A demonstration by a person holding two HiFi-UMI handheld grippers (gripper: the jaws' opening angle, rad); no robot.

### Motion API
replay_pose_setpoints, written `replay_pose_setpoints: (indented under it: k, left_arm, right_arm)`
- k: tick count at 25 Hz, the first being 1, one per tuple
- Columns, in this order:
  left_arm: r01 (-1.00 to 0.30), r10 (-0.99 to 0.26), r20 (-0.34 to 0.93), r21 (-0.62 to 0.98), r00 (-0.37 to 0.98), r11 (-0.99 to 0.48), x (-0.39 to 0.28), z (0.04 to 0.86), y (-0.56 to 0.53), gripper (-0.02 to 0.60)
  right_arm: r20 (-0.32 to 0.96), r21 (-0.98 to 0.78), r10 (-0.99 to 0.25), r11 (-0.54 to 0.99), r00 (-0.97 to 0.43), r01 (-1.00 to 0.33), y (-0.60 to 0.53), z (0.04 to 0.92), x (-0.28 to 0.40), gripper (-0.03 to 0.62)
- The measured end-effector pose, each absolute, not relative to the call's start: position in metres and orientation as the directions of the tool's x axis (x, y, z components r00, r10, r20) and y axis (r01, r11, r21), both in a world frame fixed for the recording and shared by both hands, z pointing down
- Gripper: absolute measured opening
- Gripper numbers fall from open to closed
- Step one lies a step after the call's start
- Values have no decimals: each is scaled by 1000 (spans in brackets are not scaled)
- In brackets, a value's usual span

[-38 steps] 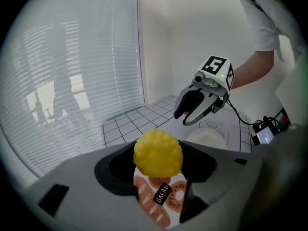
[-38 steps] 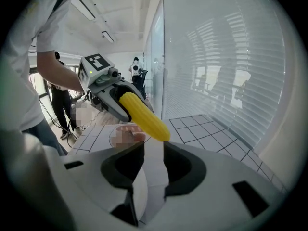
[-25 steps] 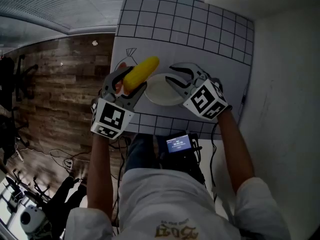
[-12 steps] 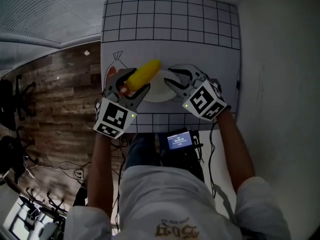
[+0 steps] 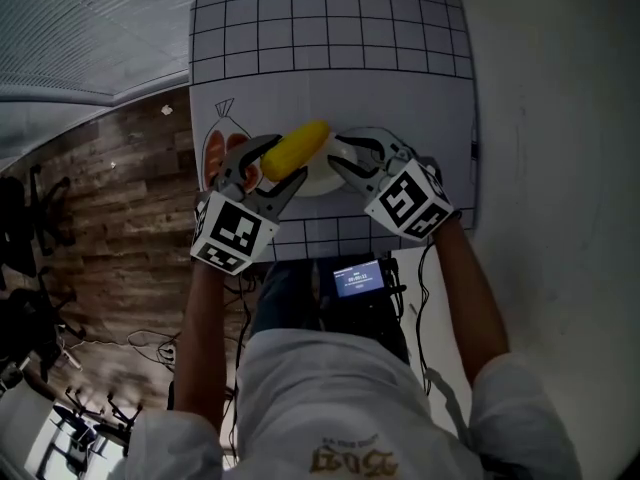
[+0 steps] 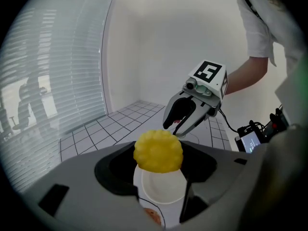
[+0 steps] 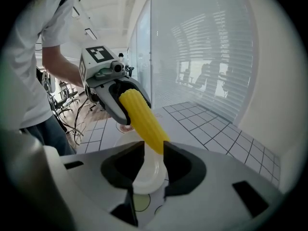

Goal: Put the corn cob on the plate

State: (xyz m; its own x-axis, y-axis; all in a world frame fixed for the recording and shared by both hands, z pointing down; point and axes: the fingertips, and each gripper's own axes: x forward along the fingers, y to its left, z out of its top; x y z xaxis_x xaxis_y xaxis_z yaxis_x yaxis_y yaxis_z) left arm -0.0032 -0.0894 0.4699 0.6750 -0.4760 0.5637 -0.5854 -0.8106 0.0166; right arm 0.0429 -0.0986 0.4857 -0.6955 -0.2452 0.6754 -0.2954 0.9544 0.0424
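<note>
A yellow corn cob (image 5: 298, 147) is held off the table in my left gripper (image 5: 288, 160), which is shut on its lower end. The cob's free end reaches over the left rim of a white plate (image 5: 322, 180). My right gripper (image 5: 341, 154) is shut on the plate's right rim. In the left gripper view the cob's end (image 6: 158, 151) fills the jaws, with the plate (image 6: 163, 189) below and the right gripper (image 6: 175, 129) beyond. In the right gripper view the plate rim (image 7: 147, 174) sits between the jaws and the cob (image 7: 142, 119) slants above it.
The white table mat (image 5: 330, 28) has a black grid at the back and printed outlines, one with an orange patch (image 5: 212, 153) left of the plate. The table's left edge drops to a wood floor. A white wall runs along the right. A small screen (image 5: 357, 280) hangs at the person's waist.
The left gripper has carried the cob a little to the right, so its tip now overlaps the plate's rim. The right gripper has stayed on the plate. The head camera has shifted.
</note>
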Motion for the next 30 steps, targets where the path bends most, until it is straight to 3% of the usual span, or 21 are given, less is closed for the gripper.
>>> replay_pose_setpoints:
  k: [16,30]
  left_arm:
    - [-537,-394,519,155,758,-829,0,493,-70,252]
    - [-476,-286,660,122,694,-871,-14,535,-58,252]
  right_arm:
    - [704,-5,-210,954,-679,-300,-73,508,49,129]
    - [717,51,-192,973,-670,-225,-71,507,33,130]
